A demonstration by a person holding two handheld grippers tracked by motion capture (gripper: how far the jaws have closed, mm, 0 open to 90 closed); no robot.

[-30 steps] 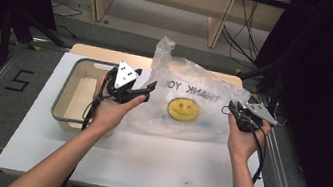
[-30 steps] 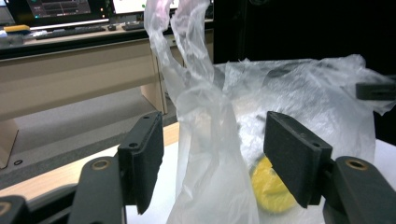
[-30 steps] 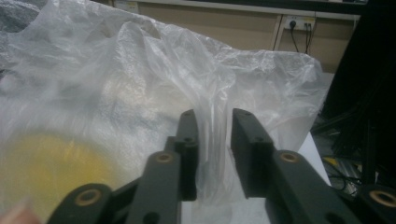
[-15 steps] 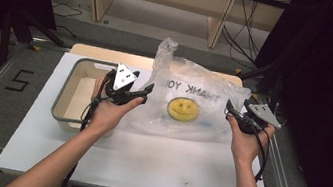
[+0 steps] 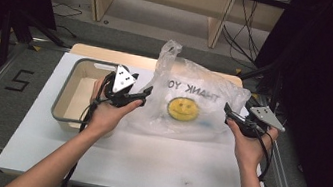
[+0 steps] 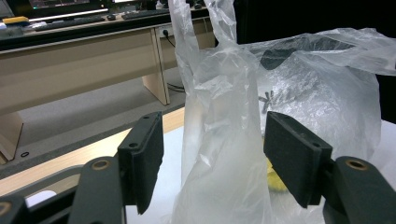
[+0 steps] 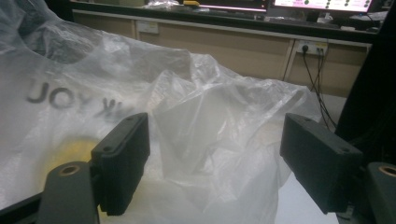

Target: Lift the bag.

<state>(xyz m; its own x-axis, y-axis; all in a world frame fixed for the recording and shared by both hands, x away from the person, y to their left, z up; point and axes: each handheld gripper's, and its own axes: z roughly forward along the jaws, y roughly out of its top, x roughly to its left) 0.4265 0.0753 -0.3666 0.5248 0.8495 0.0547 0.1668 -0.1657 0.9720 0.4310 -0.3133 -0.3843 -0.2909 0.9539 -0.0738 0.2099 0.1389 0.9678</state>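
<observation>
A clear plastic bag (image 5: 193, 105) printed with "THANK YOU" and a yellow smiley lies on the white table (image 5: 143, 161), one handle sticking up at its left. My left gripper (image 5: 144, 94) is open at the bag's left edge; in the left gripper view that upright handle (image 6: 219, 93) stands between the jaws, untouched as far as I can tell. My right gripper (image 5: 228, 112) is open at the bag's right edge, with crumpled plastic (image 7: 210, 126) lying between its jaws.
A grey tray (image 5: 64, 102) sits at the table's left, under my left hand. A wooden board (image 5: 105, 54) runs along the table's far side. Desks and cables stand on the floor beyond.
Both grippers have moved slightly inward toward the bag's edges. The bag itself has not shifted.
</observation>
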